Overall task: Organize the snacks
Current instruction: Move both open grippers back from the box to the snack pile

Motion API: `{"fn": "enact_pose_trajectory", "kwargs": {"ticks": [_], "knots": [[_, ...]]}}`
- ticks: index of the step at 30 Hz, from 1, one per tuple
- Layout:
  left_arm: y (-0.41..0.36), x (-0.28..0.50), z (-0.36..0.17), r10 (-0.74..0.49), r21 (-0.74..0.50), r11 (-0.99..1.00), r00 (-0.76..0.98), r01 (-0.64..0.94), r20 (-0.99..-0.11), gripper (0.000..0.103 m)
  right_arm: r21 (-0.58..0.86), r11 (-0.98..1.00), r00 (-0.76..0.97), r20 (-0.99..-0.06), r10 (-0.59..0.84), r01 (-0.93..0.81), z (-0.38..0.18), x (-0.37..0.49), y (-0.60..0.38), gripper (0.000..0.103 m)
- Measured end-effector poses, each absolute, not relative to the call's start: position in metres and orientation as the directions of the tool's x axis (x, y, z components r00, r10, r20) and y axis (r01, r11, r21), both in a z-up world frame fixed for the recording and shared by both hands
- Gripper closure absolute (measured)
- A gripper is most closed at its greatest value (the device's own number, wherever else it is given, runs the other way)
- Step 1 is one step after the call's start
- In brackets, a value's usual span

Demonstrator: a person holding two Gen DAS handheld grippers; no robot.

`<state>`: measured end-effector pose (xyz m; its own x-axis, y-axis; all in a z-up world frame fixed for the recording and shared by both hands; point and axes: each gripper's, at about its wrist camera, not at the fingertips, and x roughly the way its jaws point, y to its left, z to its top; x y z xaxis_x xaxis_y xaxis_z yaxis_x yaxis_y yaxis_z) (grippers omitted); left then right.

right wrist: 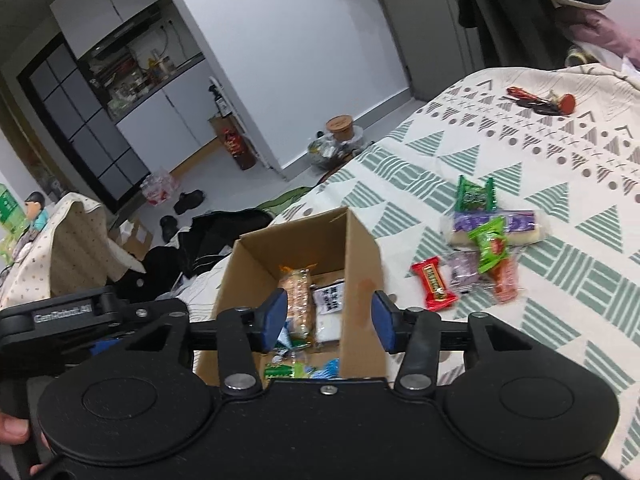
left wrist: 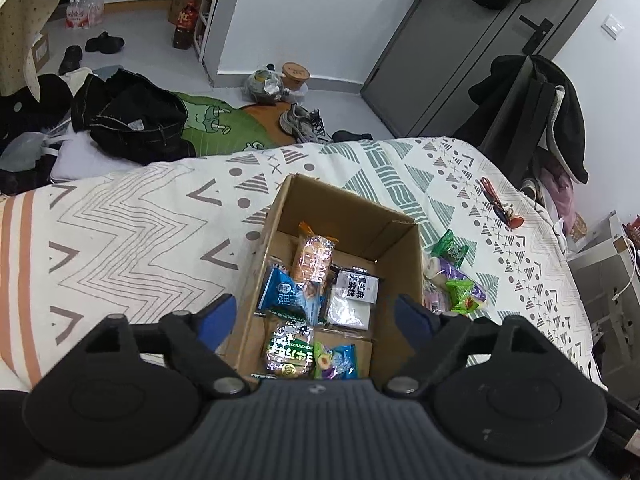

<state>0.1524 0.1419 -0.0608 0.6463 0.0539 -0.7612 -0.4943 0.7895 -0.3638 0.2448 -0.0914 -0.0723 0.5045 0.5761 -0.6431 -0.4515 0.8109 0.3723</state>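
Observation:
An open cardboard box [left wrist: 352, 216] [right wrist: 256, 264] stands on the patterned bed cover. Inside lie an orange cracker pack [left wrist: 314, 260] [right wrist: 300, 296], a blue packet [left wrist: 284, 292], a white packet [left wrist: 356, 288] and a green-lettered packet [left wrist: 288, 350]. My left gripper [left wrist: 314, 312] hangs open above the box with nothing between its fingers. My right gripper [right wrist: 329, 308] is open over the box's right wall, its pads apart from it. To the right of the box lie loose snacks: a red packet [right wrist: 434, 282], a dark green one [right wrist: 476, 196] [left wrist: 452, 250], a purple-and-white bar [right wrist: 496, 226] and a bright green one [right wrist: 490, 246] [left wrist: 460, 296].
A red-handled bunch of small items [left wrist: 500, 204] [right wrist: 540, 102] lies farther back on the bed cover [left wrist: 120, 232]. Beyond the bed's edge, black clothes [left wrist: 136, 120], shoes [left wrist: 304, 122] and a bag of rubbish sit on the floor. A chair draped with a dark coat [left wrist: 536, 112] stands at the right.

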Motion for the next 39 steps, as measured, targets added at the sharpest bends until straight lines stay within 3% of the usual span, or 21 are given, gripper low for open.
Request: {"fn": "enact_pose_trajectory", "kwargs": {"ticks": [7,11,16,23,39], "knots": [[0.137,0.149,-0.052,0.055,-0.363,0.798,0.657,-0.482,-0.752,0.016,0.373,0.826,0.524,-0.643,0.559,-0.424,-0.07,0.248,-0.103,0.046],[0.13,0.151,-0.046,0.06,-0.351,0.809,0.661,-0.471,-0.748,0.015,0.38,0.832,0.539,-0.636,0.553,-0.404,-0.066,0.251,-0.112,0.037],[0.12,0.155,-0.039,0.063,-0.341,0.826,0.674,-0.45,-0.736,0.005,0.386,0.838,0.557,-0.627,0.545,-0.386,-0.063,0.256,-0.126,0.027],[0.105,0.164,-0.033,0.052,-0.334,0.842,0.68,-0.423,-0.731,0.003,0.401,0.841,0.574,-0.614,0.541,-0.363,-0.059,0.263,-0.144,0.012],[0.064,0.198,-0.03,0.02,-0.322,0.884,0.715,-0.339,-0.699,0.003,0.442,0.864,0.618,-0.616,0.489,-0.243,-0.058,0.282,-0.198,0.01]]}}
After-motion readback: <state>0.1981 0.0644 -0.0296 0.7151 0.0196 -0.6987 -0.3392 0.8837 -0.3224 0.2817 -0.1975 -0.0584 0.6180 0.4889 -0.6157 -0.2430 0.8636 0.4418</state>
